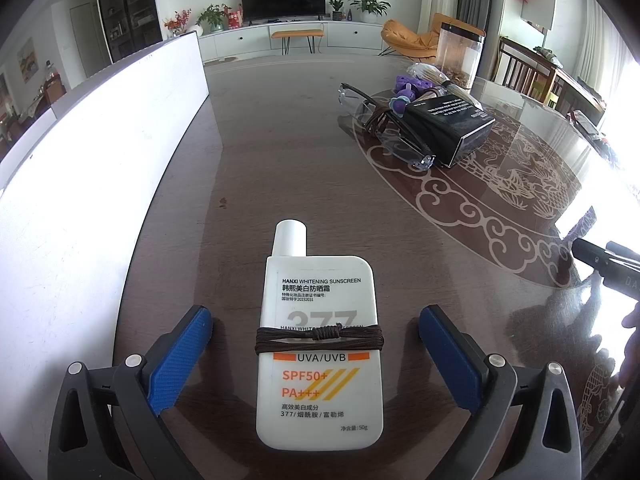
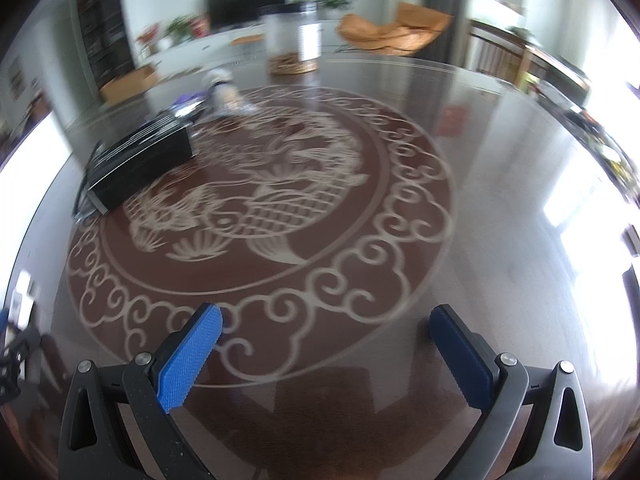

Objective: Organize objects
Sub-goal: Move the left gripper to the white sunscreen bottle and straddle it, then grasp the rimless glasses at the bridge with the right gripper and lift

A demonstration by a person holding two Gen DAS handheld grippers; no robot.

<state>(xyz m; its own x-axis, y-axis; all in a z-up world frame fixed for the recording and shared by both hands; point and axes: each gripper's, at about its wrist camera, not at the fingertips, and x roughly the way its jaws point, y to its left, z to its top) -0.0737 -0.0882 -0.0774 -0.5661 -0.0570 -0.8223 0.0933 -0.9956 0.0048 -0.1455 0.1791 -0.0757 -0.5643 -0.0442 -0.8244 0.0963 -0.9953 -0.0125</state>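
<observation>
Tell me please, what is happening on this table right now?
A person is tidying small items with two handheld grippers. The left gripper is open, its fingers on either side of a white sunscreen bottle lying flat with a brown cord around it. The right gripper is open and empty above the table. A black box and glasses lie further back.

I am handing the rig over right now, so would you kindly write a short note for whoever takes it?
Left gripper: jaws open, either side of the white sunscreen bottle, not touching it. The bottle lies flat on the table, a brown cord wrapped around it.
Right gripper: jaws open, empty, over the table's fish pattern.
Farther back: black box, clear glasses, purple items, clear jar, clustered together.
Done: cannot tell from these views. Left: grasp the bottle, then sort the cluster.
</observation>
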